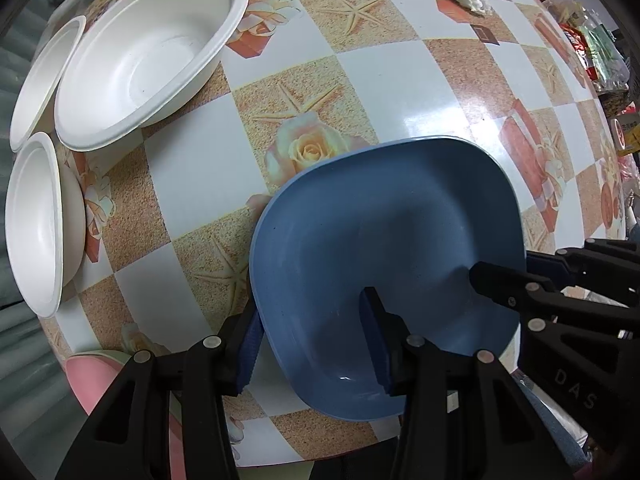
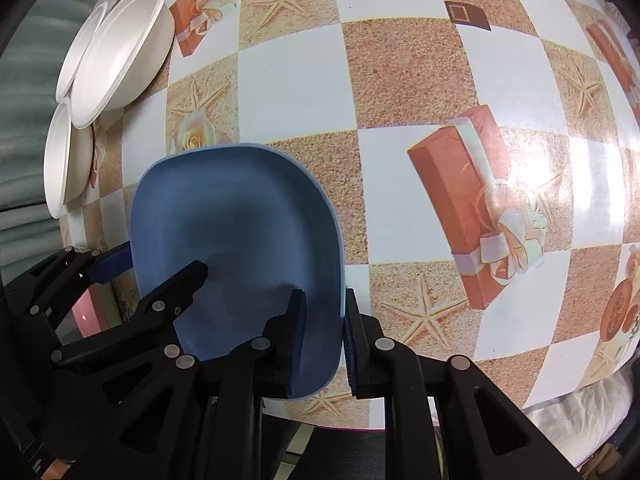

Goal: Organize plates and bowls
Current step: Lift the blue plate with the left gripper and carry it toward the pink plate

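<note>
We see a blue bowl (image 1: 384,240), squarish with rounded corners, matte, upright and empty, at the near edge of the table (image 1: 200,168). Left claw (image 1: 312,344) straddles its left rim; whether it presses, we cannot tell. Right claw (image 2: 324,340) is clamped on the right rim. Three white bowls (image 1: 148,52) sit empty, far left.

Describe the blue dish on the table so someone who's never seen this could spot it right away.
Start at the table with its checkered starfish-and-rose cloth and look to its near edge. There sits a blue dish with a hand-held gripper on each of two opposite rims. It is the only blue, rounded-square one; the white bowls at the far left are round.
</note>
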Demonstrator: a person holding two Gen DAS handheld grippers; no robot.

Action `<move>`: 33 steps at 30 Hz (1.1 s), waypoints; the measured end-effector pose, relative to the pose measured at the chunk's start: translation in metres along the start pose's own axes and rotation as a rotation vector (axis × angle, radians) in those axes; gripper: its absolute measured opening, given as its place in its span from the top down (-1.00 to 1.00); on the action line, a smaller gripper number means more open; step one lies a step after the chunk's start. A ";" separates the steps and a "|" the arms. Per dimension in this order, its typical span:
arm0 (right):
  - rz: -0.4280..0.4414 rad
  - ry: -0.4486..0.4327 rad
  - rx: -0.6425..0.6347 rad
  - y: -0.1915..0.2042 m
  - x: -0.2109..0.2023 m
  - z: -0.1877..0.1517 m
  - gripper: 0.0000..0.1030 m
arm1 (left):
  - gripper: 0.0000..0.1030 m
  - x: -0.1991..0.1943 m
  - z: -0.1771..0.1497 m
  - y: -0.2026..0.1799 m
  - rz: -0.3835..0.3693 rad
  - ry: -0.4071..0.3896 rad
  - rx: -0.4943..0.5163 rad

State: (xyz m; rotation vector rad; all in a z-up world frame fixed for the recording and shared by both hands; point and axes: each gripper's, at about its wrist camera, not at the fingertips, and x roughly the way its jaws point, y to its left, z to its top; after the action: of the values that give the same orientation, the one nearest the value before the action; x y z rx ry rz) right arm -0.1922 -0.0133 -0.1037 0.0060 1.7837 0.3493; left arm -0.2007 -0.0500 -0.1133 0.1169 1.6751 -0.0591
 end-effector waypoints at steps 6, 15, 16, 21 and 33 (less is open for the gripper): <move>-0.023 0.002 -0.005 0.024 0.005 -0.006 0.62 | 0.03 0.002 -0.006 0.001 -0.009 -0.004 0.004; -0.042 0.003 -0.011 0.043 0.006 -0.007 0.62 | 0.03 -0.007 -0.014 0.024 -0.012 -0.014 0.013; -0.045 0.003 -0.011 0.046 0.006 -0.007 0.62 | 0.03 -0.007 -0.016 0.023 -0.012 -0.015 0.014; -0.059 0.002 -0.020 0.055 0.008 -0.008 0.62 | 0.03 -0.007 -0.016 0.024 -0.012 -0.015 0.014; -0.061 -0.007 -0.019 0.064 0.010 -0.014 0.62 | 0.02 -0.007 -0.020 0.025 -0.012 -0.018 0.016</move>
State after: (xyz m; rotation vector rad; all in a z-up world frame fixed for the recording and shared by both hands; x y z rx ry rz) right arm -0.2192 0.0467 -0.0948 -0.0607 1.7699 0.3214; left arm -0.2165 -0.0232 -0.1030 0.1184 1.6572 -0.0823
